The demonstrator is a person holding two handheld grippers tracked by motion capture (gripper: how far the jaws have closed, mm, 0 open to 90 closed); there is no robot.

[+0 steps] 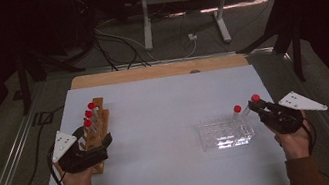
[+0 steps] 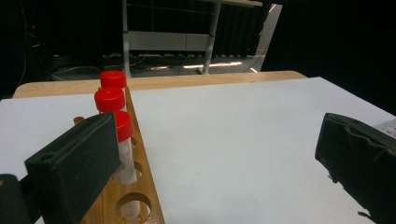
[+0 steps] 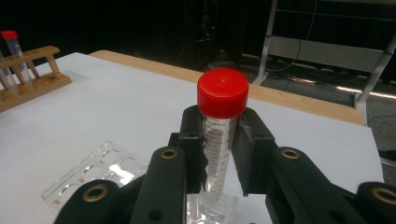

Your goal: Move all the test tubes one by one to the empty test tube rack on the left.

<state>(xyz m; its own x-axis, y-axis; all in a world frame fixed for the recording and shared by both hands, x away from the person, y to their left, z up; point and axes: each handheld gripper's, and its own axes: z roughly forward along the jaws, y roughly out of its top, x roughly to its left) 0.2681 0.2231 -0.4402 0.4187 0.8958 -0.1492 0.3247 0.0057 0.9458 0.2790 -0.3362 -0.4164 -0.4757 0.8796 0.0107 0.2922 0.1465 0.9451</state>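
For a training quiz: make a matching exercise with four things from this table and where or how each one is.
1. wooden rack
2. clear rack
3. right gripper
4. left gripper

a. open beside the wooden rack
b. shut on a red-capped tube
c. holds three red-capped tubes
d. holds one red-capped tube

Pairs: 1-c, 2-d, 3-b, 4-a

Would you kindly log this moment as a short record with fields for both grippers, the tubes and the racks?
right gripper: shut on a red-capped tube, upright, above the clear rack
left gripper: open, beside the wooden rack
wooden rack: three capped tubes
clear rack: one tube standing
table: white top
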